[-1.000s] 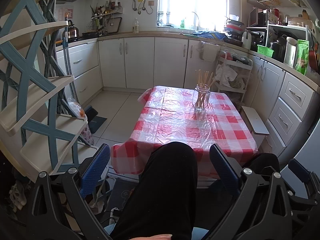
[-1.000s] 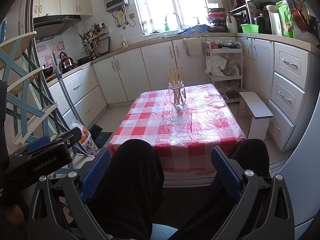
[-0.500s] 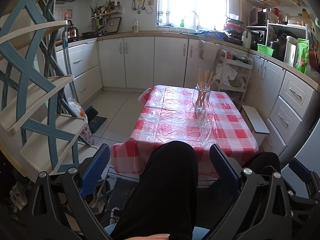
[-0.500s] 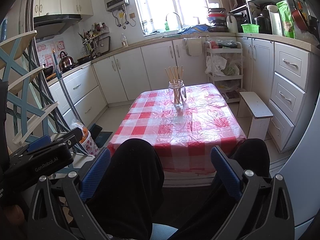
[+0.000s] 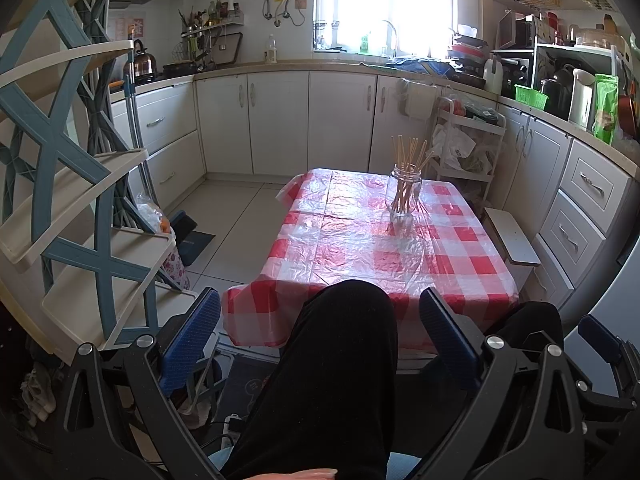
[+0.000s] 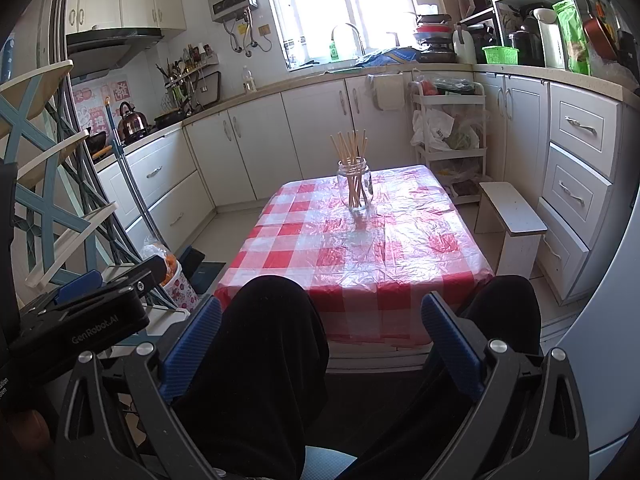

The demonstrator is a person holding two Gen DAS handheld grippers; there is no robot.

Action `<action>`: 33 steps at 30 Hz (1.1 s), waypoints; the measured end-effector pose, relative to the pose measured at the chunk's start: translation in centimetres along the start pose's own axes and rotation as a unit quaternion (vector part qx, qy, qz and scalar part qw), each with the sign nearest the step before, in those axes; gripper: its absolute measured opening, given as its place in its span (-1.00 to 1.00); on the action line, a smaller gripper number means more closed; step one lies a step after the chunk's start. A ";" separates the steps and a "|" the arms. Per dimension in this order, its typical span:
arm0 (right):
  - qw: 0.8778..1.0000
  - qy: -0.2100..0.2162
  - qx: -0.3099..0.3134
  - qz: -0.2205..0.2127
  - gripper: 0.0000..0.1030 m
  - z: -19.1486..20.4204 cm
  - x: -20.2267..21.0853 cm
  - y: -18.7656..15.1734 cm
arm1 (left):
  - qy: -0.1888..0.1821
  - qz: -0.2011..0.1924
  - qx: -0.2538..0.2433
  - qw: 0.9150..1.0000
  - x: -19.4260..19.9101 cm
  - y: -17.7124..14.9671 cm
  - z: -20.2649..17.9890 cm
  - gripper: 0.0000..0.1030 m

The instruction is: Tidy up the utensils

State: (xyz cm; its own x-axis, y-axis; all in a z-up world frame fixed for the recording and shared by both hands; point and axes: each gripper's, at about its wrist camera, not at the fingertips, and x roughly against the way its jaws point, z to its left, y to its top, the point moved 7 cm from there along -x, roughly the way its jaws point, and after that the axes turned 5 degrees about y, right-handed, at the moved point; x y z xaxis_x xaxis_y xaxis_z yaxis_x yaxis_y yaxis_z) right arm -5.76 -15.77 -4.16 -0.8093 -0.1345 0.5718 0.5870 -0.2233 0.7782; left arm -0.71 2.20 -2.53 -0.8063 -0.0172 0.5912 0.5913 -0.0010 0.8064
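Note:
A clear glass jar (image 5: 405,194) holding several wooden chopsticks (image 5: 407,152) stands upright toward the far end of a table with a red-and-white checked cloth (image 5: 360,248). It also shows in the right wrist view, the jar (image 6: 355,185) with chopsticks (image 6: 350,145) on the table (image 6: 360,256). My left gripper (image 5: 320,320) is open and empty, held low over the person's black-trousered knee, well short of the table. My right gripper (image 6: 322,324) is open and empty, also low between the knees. The left gripper body (image 6: 80,312) shows at the left of the right wrist view.
A blue-and-cream tiered rack (image 5: 60,184) stands close on the left. A small white stool (image 6: 512,216) sits right of the table. White cabinets (image 5: 280,120) and a cluttered counter ring the room. A white trolley (image 6: 448,140) stands behind the table.

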 end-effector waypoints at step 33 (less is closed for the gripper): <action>1.000 0.001 -0.003 0.027 0.86 0.1 -2.8 -0.6 | -0.004 0.018 -0.011 1.000 -2.9 0.3 -0.3 0.86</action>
State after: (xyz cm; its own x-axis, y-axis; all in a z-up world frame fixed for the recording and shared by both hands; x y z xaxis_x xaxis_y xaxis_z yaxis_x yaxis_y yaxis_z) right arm -3.86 -15.15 -6.15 -0.7765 -0.1490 0.6122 0.6296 -0.2218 0.7446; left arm 1.85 1.91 -3.97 -0.7840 -0.0103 0.6206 0.6207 -0.0229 0.7837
